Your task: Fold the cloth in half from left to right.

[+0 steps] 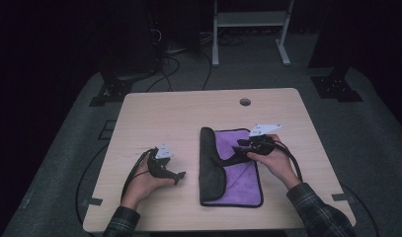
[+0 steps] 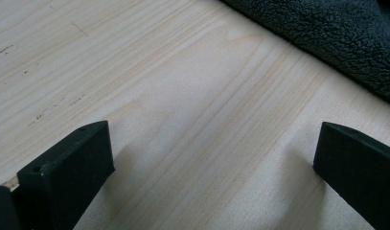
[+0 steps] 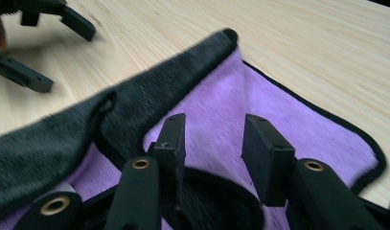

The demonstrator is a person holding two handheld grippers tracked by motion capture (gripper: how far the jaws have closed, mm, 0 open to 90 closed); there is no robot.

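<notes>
**Towel fold partly done, right claw over the cloth**

Right gripper (image 3: 212, 158): jaws parted a moderate way, hanging just above the purple microfibre towel with dark grey reverse and black edging (image 1: 238, 170). In the right gripper view nothing sits pinched between the pads; purple pile shows through the gap. A dark curl of cloth lies right under the jaw roots, and the view is blurred there, so I can't rule out a light touch on it. Reading it as released, not gripping. In the high view the same gripper (image 1: 240, 148) sits over the towel's upper middle, hand coming in from the right.

Towel: lies flat on the right-centre of the light wood-grain table (image 1: 179, 108). Its left edge is turned over, so a long strip of the grey reverse runs front to back along the left side, covering part of the purple face. The rest of the purple face is open, with far and right edges flat on the table.

Left gripper (image 2: 212, 158): jaws wide apart, resting low over bare wood, nothing between them. The grey fleecy edge of the towel is near but apart from it, top right in its own view. In the high view it (image 1: 176, 177) sits left of the towel, idle.

Progress, judged: the first flap is over, roughly a third of the width. Left to do: probably bring the remaining purple part across or square up the strip, then flatten. Neither claw holds cloth now, so a fresh grasp comes first.
</notes>
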